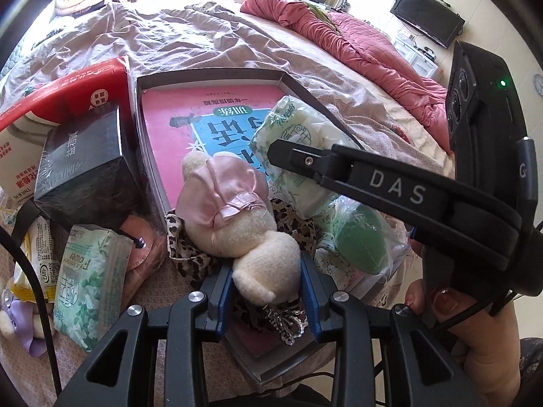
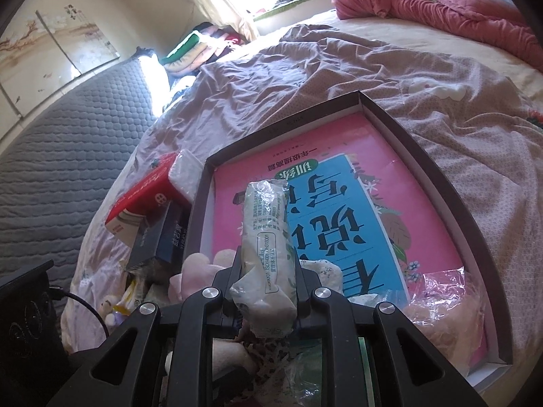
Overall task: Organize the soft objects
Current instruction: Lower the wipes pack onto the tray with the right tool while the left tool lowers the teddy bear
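Note:
My left gripper [image 1: 266, 276] is shut on a cream plush toy [image 1: 237, 217] in a pink satin dress, held over the near edge of a shallow dark box [image 1: 210, 76] with a pink and blue book [image 1: 176, 115] lying in it. My right gripper [image 2: 266, 264] is shut on a green-and-white tissue pack [image 2: 266, 234], held above the same box [image 2: 441, 183] and book [image 2: 339, 210]. The right gripper's finger [image 1: 305, 159] and the pack [image 1: 295, 135] also show in the left wrist view. A leopard-print cloth [image 1: 190, 247] lies under the plush.
Left of the box stand a black carton [image 1: 81, 166] and a red-and-white package [image 1: 57, 95]. Another tissue pack [image 1: 91, 278], a pink pouch [image 1: 142, 257] and small toys lie nearby. A green item in plastic [image 1: 359, 244] sits at the right. A pink quilt [image 1: 356, 44] lies across the bed.

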`<control>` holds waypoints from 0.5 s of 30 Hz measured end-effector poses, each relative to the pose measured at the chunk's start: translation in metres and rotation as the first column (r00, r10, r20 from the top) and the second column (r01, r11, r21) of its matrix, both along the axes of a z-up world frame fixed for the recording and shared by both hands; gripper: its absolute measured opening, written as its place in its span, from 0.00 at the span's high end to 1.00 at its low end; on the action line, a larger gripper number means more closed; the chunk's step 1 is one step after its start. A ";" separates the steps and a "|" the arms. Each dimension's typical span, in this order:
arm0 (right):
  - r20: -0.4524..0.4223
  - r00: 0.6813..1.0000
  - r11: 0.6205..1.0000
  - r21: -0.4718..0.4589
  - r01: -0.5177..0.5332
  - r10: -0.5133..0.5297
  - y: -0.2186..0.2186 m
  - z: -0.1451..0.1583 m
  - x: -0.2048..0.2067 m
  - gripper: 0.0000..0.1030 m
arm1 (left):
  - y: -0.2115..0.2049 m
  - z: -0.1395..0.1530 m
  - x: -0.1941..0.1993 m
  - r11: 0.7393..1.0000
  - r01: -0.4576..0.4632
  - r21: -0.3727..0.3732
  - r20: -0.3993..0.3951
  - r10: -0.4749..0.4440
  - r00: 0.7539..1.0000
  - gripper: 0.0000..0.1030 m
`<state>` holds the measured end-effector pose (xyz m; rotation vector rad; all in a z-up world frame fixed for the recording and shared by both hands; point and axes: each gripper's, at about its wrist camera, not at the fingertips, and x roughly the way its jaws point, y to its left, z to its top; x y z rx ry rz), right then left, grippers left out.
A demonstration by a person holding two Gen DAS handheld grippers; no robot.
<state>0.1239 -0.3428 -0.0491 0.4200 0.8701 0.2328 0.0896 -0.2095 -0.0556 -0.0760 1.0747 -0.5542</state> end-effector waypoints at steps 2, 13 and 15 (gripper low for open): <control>-0.004 1.000 1.000 -0.018 -0.002 0.001 0.001 -0.001 0.000 0.78 | 0.000 0.000 0.001 1.000 0.000 -0.001 -0.002 0.000 1.000 0.66; 0.001 1.000 0.996 -0.084 -0.004 0.004 0.003 0.003 -0.004 0.68 | 0.000 0.000 0.002 1.000 0.001 0.000 -0.004 -0.001 1.000 0.66; 0.004 1.000 0.996 -0.092 0.000 0.000 0.002 0.005 -0.005 0.68 | 0.000 0.000 0.002 1.000 0.000 -0.002 -0.004 0.000 1.000 0.66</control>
